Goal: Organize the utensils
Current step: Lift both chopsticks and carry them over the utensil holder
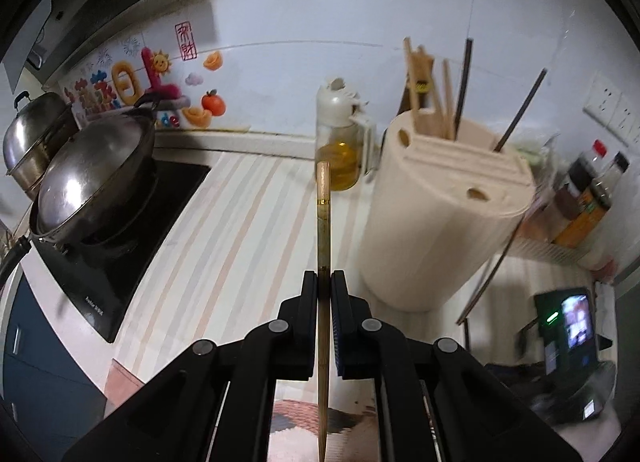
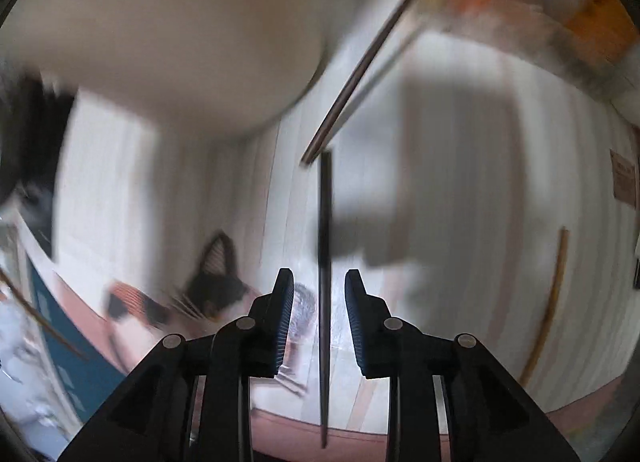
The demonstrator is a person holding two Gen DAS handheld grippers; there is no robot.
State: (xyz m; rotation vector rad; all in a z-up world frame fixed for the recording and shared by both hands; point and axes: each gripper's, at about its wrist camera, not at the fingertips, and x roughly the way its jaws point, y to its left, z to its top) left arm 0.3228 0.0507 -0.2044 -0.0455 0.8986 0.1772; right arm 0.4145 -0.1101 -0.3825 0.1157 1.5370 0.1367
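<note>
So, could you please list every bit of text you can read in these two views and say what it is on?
"de": end of a word on the wall stickers; the large colourful characters there are not legible.
Red seal sticker: characters too small.
Stove front edge: small white brand print, blurred.
Sauce bottles: labels blurred.
Right wrist view: nothing readable.

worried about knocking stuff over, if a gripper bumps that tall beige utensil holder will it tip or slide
Probably hard to tip: the holder is a wide drum with a broad base on the striped counter. It looks like hollow plastic, so likely light, and a push may slide it. The chopsticks standing loosely in its top slots would likely rattle or shift first.
</note>
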